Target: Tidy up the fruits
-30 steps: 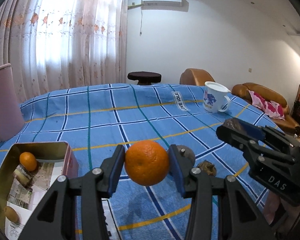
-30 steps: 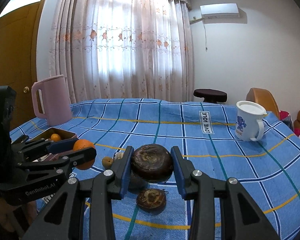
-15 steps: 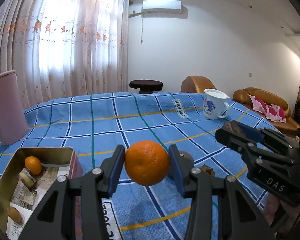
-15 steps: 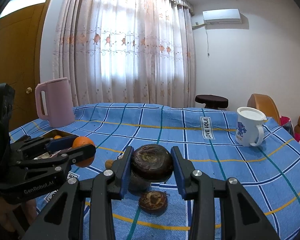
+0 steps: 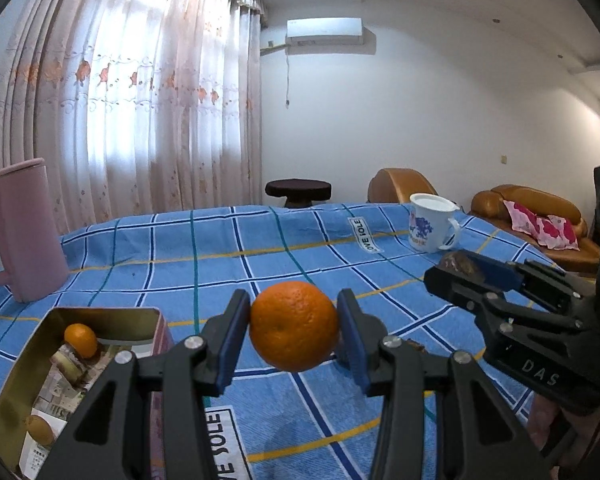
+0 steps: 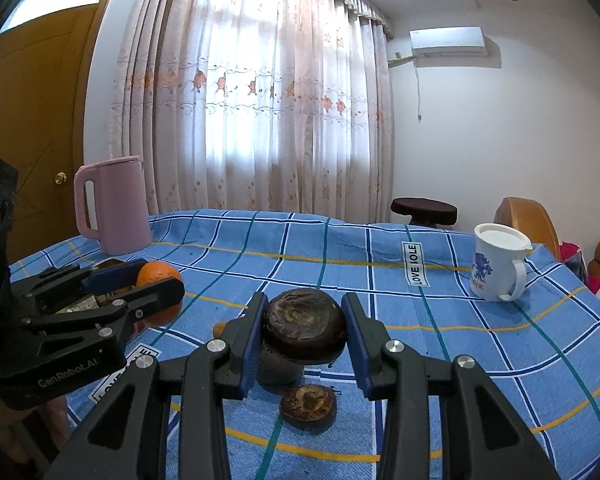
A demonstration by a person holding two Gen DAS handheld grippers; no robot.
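Observation:
My left gripper (image 5: 294, 326) is shut on an orange (image 5: 295, 325) and holds it above the blue checked cloth; it also shows in the right wrist view (image 6: 156, 280). A gold tin box (image 5: 20, 364) lies at the lower left with a small orange (image 5: 80, 339), a wrapped item and a small brownish fruit (image 5: 40, 430) inside. My right gripper (image 6: 305, 330) is shut on a dark brown round fruit (image 6: 304, 328), held above the cloth. Another dark brown fruit (image 6: 309, 405) and a grey-brown one (image 6: 278, 370) lie under it. A small tan fruit (image 6: 219, 328) peeks out behind the left finger.
A pink kettle (image 5: 18, 232) stands at the back left, also in the right wrist view (image 6: 114, 206). A white mug (image 6: 496, 266) with a blue print stands at the back right. A stool (image 6: 424, 210) and brown sofas lie beyond the table.
Both grippers have risen with their fruit still held, so the table and the tin box sit lower in view. The grips are unchanged.

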